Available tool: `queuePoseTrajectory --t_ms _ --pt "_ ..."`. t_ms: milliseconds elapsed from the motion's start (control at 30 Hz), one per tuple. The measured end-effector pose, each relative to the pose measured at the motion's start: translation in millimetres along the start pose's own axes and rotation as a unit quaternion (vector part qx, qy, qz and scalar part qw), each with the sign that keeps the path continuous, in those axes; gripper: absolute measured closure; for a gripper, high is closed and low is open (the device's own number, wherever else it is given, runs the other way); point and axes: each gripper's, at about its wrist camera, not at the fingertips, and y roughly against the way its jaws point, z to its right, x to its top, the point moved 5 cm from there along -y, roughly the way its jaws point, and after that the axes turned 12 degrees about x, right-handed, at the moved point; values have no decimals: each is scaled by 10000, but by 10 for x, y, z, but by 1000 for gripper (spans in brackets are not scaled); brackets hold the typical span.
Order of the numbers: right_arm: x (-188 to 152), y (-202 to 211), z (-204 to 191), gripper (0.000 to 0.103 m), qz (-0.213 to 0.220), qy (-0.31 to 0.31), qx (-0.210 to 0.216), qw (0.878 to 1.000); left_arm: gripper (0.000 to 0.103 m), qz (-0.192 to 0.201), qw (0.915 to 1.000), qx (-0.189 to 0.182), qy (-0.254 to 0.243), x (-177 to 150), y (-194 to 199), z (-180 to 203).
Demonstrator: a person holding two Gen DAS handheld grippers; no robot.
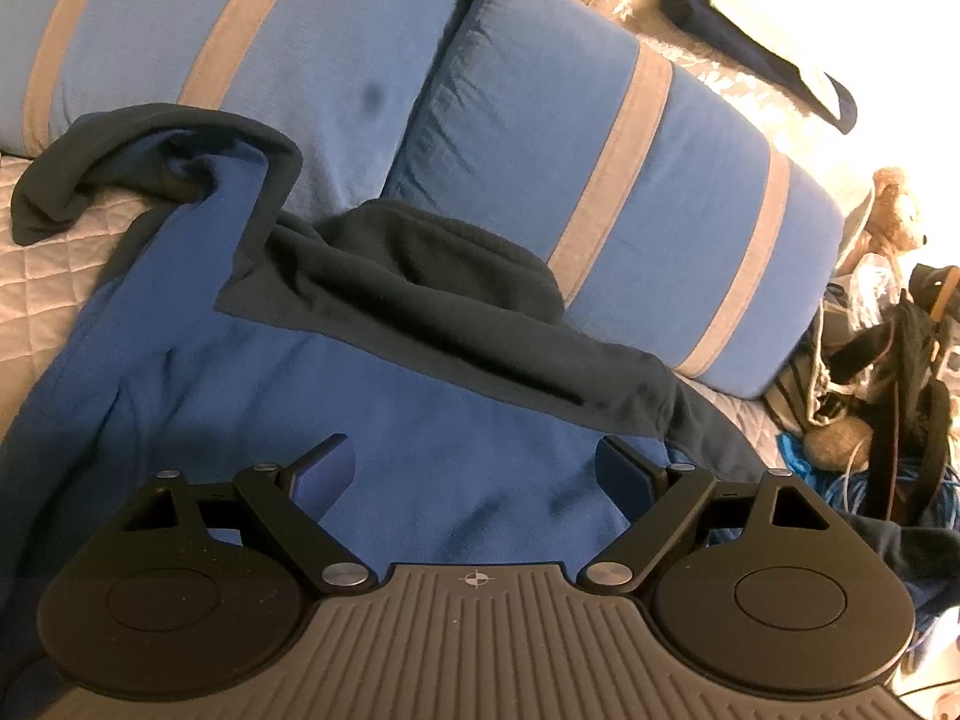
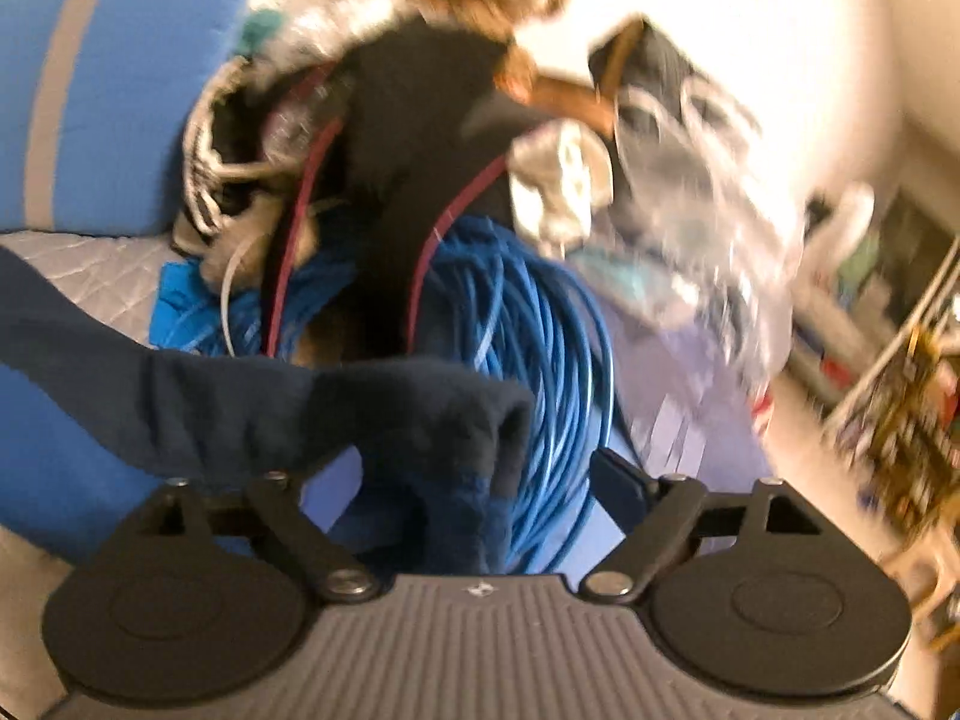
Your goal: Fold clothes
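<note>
Both tongs gape over the sweatshirt (image 1: 420,420) (blue).

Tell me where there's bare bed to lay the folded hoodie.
Free: the quilted bedspread left of the blue hoodie, below the striped pillows. Crowded: the right side, with the blue cable coil, shoes and bags.

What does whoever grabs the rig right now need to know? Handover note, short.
Left gripper: open, empty, over the blue hoodie spread on the quilted bed.
Right gripper: fingers apart; the navy sleeve cuff lies loose between them, not pinched.
Hood sits bunched against the striped pillows; the other sleeve is curled up at far left.
Done: hoodie roughly laid out.
Left: flatten it, fold both sleeves in, then fold the body. A blue cable coil lies close behind the cuff.
</note>
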Motion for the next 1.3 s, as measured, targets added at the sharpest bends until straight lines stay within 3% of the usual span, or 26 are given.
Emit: queuePoseTrajectory --t_ms 67,167,267,400,567,700,900,1033,1067,1100,1133,1167,1300 --pt "-4 68 -119 12 252 318 -14 9992 15 -14 10000 -5 3 -4 -1 6" --pt "-83 126 -426 12 487 898 405 9939 15 -17 10000 -8 -16 -7 0 13" --pt "-233 69 -795 16 408 1474 1036 9828 15 -20 10000 -3 -30 -8 -5 17" --pt "-363 -151 -1098 25 203 1866 1142 9756 15 -34 10000 9 -41 -8 -8 13" --pt "-374 -478 -1078 31 50 1911 585 9798 15 -49 10000 8 -62 -12 -15 23" --pt "-294 -558 -877 32 173 1742 -24 9846 15 -65 9999 1 -81 -19 -18 27" --pt "-178 -142 -456 31 1048 1301 -935 9815 15 -78 9999 -21 -62 -20 -18 30" --pt "-210 -49 -218 31 1032 1160 -834 9843 15 -82 10000 -43 -36 -11 -15 28" --pt "-231 -52 -177 33 968 1155 -741 9858 15 -76 10000 -39 -38 -13 -14 27" --pt "-240 -72 -142 46 903 1139 -647 9873 15 -71 10000 -25 -48 -18 -15 26" --pt "-234 -113 -116 73 836 1111 -552 9887 15 -71 10000 0 -60 -25 -18 27" --pt "-227 -153 -89 88 769 1084 -457 9901 15 -80 9999 27 -65 -30 -25 27" --pt "-13 -364 62 89 788 838 -503 9921 15 -113 9999 84 -36 -29 -49 13"
